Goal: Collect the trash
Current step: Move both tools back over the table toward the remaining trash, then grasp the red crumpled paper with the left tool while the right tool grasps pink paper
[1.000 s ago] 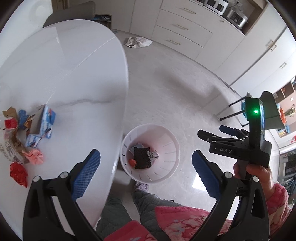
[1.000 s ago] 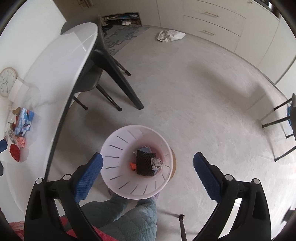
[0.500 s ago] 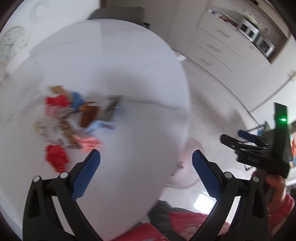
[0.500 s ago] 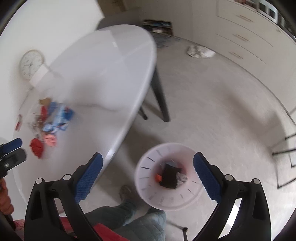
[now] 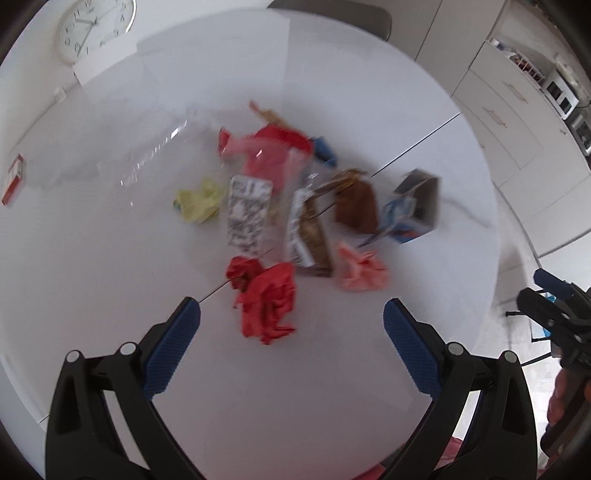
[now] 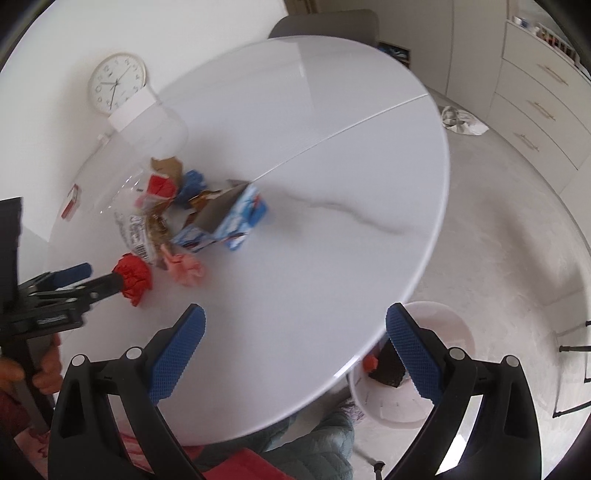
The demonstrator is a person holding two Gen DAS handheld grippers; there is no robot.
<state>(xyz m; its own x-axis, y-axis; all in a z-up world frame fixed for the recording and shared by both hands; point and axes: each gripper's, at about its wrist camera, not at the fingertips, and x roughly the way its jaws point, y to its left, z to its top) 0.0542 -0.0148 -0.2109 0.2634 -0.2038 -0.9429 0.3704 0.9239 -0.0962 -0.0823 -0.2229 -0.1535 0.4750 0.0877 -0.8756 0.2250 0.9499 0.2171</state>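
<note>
A pile of trash lies on the white round table (image 5: pixel 369 74): red crumpled paper (image 5: pixel 267 299), pink crumpled paper (image 5: pixel 362 267), yellow paper (image 5: pixel 199 201), a brown bag (image 5: pixel 354 201), clear labelled wrappers (image 5: pixel 249 214) and an open blue carton (image 5: pixel 413 210). My left gripper (image 5: pixel 291 332) is open, and the red paper sits just ahead between its fingers. In the right wrist view the left gripper (image 6: pixel 103 275) reaches the red paper (image 6: pixel 135 278). My right gripper (image 6: pixel 295 339) is open and holds nothing above the table's near edge. The pale bin (image 6: pixel 461 332) stands on the floor below that edge.
A wall clock (image 6: pixel 116 83) hangs behind the table. A small red box (image 5: pixel 14 179) lies at the table's far left. A grey chair (image 6: pixel 325 24) stands behind the table. A crumpled bag (image 6: pixel 461 122) lies on the floor near white drawers (image 6: pixel 535 110).
Both grippers swung up from over the bin to the table. The left one now faces the trash pile close to the red paper. Both stayed open.
</note>
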